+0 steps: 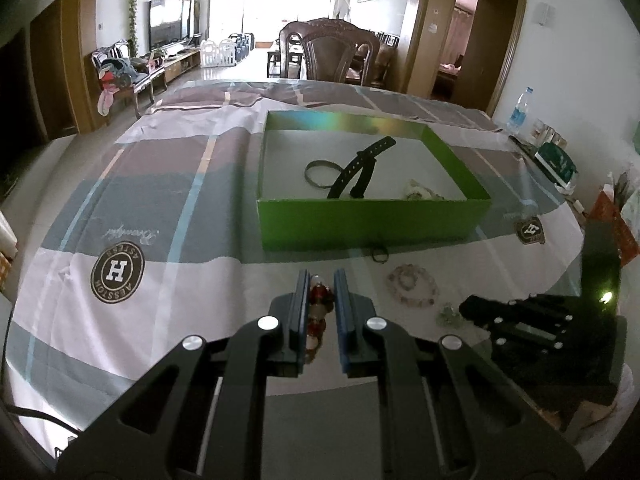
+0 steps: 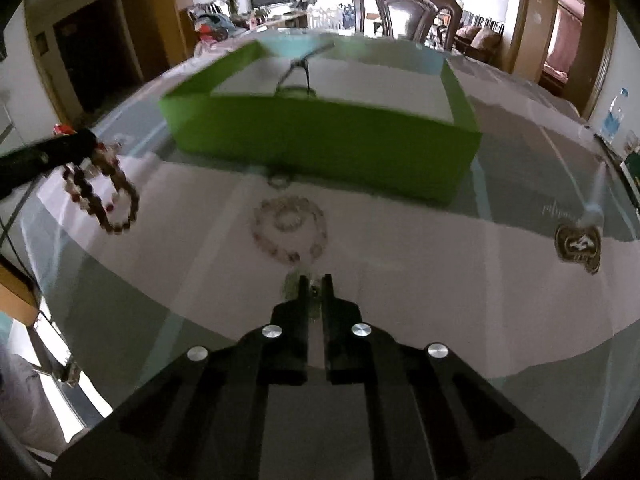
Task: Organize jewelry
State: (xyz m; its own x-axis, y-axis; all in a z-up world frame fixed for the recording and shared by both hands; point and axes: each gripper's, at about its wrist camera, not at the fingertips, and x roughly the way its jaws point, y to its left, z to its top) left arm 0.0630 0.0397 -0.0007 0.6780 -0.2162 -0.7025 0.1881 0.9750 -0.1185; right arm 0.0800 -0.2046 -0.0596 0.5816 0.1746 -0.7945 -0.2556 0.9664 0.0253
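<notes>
A green box (image 1: pixel 372 222) stands mid-table, holding a black strap (image 1: pixel 360 168), a dark ring bangle (image 1: pixel 320 172) and a pale trinket (image 1: pixel 420 192). My left gripper (image 1: pixel 321 280) is shut on a red and brown bead bracelet (image 1: pixel 320 304); in the right wrist view the bracelet (image 2: pixel 104 196) hangs from it above the table, left of the box (image 2: pixel 320 140). My right gripper (image 2: pixel 316 280) is shut on a small pale trinket (image 2: pixel 314 292) on the table, just short of a pink bead bracelet (image 2: pixel 290 228). That bracelet (image 1: pixel 412 284) lies in front of the box.
A small dark ring (image 1: pixel 379 255) lies against the box's front wall. A striped cloth under glass (image 1: pixel 160 208) covers the table. A water bottle (image 1: pixel 520 110) and packets (image 1: pixel 556 160) stand at the right edge. A wooden chair (image 1: pixel 336 52) stands behind the table.
</notes>
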